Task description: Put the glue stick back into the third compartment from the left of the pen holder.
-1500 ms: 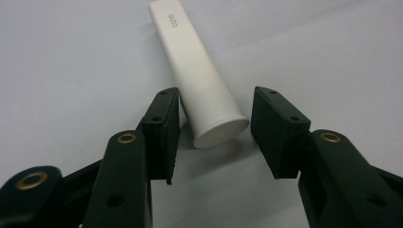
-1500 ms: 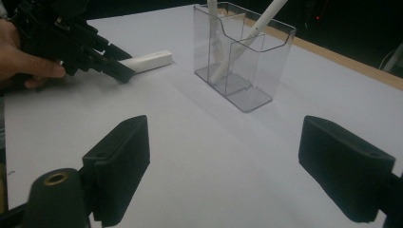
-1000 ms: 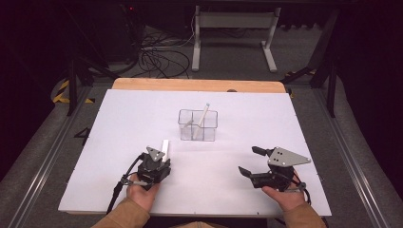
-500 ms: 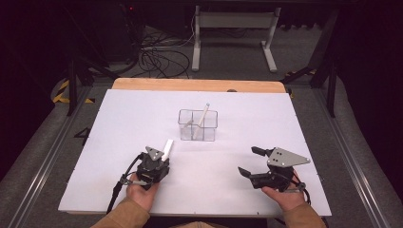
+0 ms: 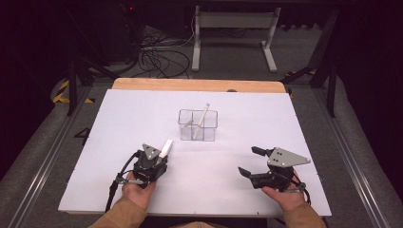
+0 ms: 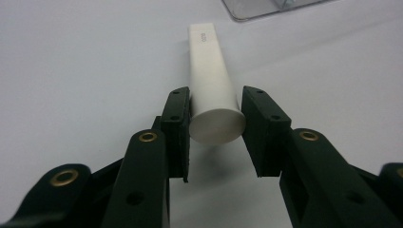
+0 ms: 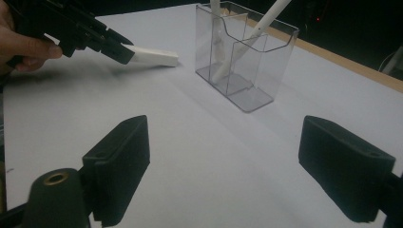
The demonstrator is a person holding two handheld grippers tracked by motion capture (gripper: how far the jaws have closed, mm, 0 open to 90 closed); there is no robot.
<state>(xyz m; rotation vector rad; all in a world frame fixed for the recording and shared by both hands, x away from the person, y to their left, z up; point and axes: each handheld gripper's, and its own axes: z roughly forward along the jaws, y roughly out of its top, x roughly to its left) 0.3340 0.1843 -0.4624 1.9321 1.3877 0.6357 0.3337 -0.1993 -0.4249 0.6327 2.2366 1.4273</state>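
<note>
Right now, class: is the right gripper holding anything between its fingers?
No: the right gripper has its fingers spread wide over bare table.

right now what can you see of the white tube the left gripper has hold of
The white tube is smooth, matte, plastic-looking, with a round capped end and a flat crimped end bearing small print. The left gripper clamps it near the round end, one pad on each side. It points towards the clear organizer, apart from it, and looks lifted just off the white table; its far tip may still touch.
</note>
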